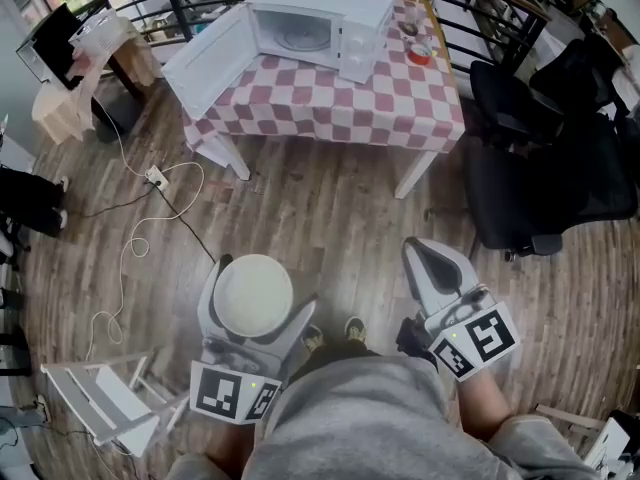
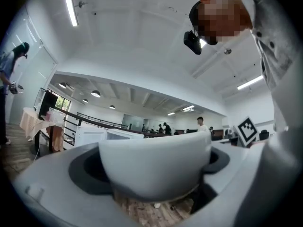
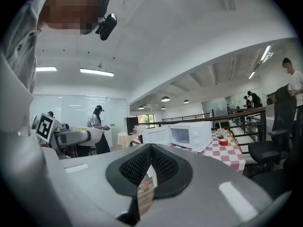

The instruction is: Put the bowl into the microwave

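A white bowl (image 1: 254,295) sits upright between the jaws of my left gripper (image 1: 255,286), low in the head view and above the wooden floor. In the left gripper view the bowl (image 2: 156,167) fills the gap, with both jaws wide and pressed on its sides. My right gripper (image 1: 432,260) is held beside it with nothing in it; its black pads (image 3: 142,167) meet. The white microwave (image 1: 310,23) stands on the checkered table (image 1: 330,103) ahead, its door (image 1: 212,60) swung open to the left. The microwave (image 3: 189,135) also shows in the right gripper view.
A black office chair (image 1: 545,173) stands right of the table. A power strip (image 1: 155,176) and loose white cable (image 1: 140,243) lie on the floor at left. A white stool (image 1: 100,400) is near my left side. A red cup (image 1: 421,54) is on the table's right end.
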The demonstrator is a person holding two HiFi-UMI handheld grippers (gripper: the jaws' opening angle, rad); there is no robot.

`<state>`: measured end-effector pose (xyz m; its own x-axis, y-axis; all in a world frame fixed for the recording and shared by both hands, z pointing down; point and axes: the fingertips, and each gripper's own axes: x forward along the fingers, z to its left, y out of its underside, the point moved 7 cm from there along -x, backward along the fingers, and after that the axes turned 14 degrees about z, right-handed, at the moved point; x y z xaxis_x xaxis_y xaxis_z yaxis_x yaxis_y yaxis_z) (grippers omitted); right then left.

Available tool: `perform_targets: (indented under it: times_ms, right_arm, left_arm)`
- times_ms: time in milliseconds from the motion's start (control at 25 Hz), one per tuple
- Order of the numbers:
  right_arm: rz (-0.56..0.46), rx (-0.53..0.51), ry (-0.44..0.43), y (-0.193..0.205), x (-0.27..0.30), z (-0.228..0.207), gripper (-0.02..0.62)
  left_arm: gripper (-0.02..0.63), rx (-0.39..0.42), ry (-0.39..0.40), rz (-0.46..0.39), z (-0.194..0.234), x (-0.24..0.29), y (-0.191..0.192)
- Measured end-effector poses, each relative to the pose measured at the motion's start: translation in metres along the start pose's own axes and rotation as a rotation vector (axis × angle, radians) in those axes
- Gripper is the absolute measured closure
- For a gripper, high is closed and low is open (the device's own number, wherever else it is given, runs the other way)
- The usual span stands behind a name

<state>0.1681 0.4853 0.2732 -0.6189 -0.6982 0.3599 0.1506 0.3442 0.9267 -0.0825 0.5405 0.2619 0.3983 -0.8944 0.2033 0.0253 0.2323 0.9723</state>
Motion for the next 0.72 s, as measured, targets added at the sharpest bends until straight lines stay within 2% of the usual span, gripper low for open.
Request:
perform_targets:
  times_ms: [160, 360, 720]
  right_arm:
    - [-0.009, 0.013, -0.025, -0.001, 0.003, 0.007, 0.595]
    - [-0.002, -0.029, -0.053, -0.007, 0.013, 0.024, 0.595]
    - [0.006, -0.074, -0.058, -0.014, 0.037, 0.031, 0.595]
  left_arm:
    - [0.077, 0.0, 0.004, -0.007, 0.003, -0.003, 0.0]
    - [0.077, 0.0, 0.011, -0.02, 0.012, -0.008, -0.002]
    - [0.077, -0.009, 0.018, -0.033, 0.031, 0.002, -0.008]
